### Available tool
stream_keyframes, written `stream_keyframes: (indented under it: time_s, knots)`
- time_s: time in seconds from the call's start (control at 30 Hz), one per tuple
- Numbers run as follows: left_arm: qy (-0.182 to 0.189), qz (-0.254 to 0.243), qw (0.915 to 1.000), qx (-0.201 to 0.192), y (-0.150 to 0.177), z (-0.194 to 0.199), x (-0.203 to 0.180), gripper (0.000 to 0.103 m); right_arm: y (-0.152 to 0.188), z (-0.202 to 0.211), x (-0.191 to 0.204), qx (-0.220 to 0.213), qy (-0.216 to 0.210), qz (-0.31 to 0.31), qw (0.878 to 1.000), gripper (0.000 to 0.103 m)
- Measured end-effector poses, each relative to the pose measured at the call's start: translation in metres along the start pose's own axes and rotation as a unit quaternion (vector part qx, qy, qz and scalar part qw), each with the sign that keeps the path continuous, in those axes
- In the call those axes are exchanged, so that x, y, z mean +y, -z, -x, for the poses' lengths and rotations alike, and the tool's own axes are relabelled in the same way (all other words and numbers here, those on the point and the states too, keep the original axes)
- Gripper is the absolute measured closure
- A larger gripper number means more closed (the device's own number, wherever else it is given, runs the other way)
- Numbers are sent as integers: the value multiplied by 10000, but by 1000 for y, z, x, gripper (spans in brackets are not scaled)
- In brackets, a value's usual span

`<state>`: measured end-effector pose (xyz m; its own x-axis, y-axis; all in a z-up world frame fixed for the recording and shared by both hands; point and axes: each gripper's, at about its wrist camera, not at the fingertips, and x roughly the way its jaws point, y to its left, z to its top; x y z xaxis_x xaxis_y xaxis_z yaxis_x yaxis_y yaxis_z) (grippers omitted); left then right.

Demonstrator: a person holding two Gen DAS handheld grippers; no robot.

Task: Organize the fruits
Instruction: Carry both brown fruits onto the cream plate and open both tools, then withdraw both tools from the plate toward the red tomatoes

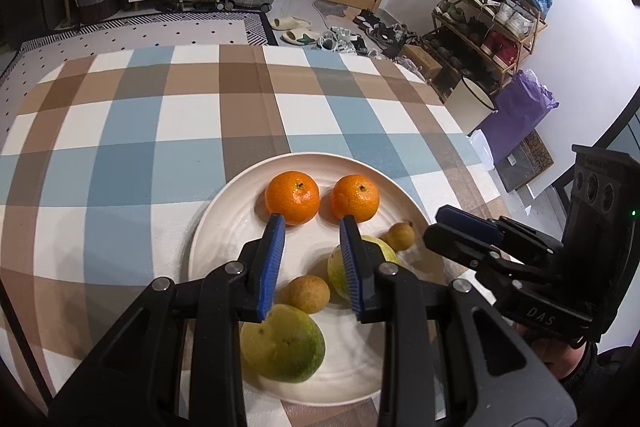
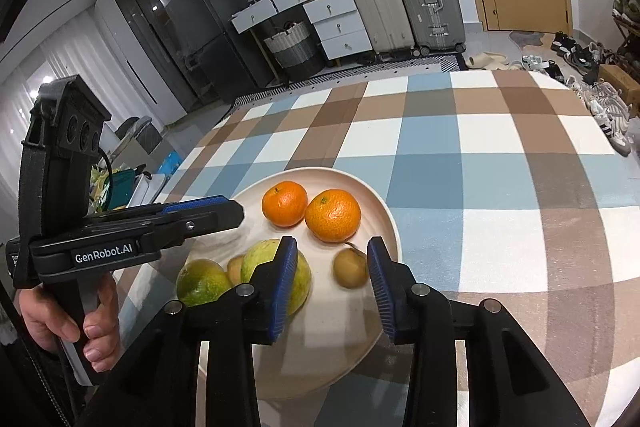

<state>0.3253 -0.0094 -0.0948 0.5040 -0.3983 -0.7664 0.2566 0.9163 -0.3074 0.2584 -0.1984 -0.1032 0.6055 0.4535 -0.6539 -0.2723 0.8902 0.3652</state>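
Nearest the left wrist camera, the left gripper (image 1: pixel 312 223) hangs over the near half of a white plate (image 1: pixel 224 211), its blue-padded jaws closed as far as they go with nothing between them; a narrow gap remains between the pads. Just under it lies a green-yellow citrus fruit (image 1: pixel 286 347), with a small brown fruit (image 1: pixel 309 293) beside it and a pale green guava-like fruit (image 1: pixel 380 251) partly hidden behind the right-hand finger. Two tangerines (image 1: pixel 293 197) sit side by side at the far part of the plate, nearly touching. Another small brown fruit (image 1: pixel 398 235) lies near the plate's right rim.

From the right wrist view, the right gripper (image 2: pixel 334 251) stands over that small brown fruit (image 2: pixel 351 268), jaws parted on either side of it and not pressing it. A hand (image 2: pixel 72 319) grips the left gripper's handle. The plate rests on a desk covered with a checked cloth (image 2: pixel 500 155) of blue, brown and white.
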Motion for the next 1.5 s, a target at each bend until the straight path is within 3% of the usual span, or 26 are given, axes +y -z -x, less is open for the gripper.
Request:
stream_keyframes:
  time_s: [0.53,1.1,1.2,1.3,1.5]
  knots:
    - [-207,-118,9995,-215,34,53,-15,79,17,44,13,-301,119,11,9995,65]
    - [-307,-277,9984,-384,96,99,-41,78,50,81,41,-549,-6,230,9982,53]
    - [-319,-259,9984,-399,109,106,-44,75,59,85,45,-562,-4,234,9981,50]
    - [-325,-265,9981,-443,122,113,-47,69,69,90,48,-589,-40,229,9980,40]
    - [-279,-286,9981,-475,144,122,-52,54,85,100,57,-654,-67,300,9974,35]
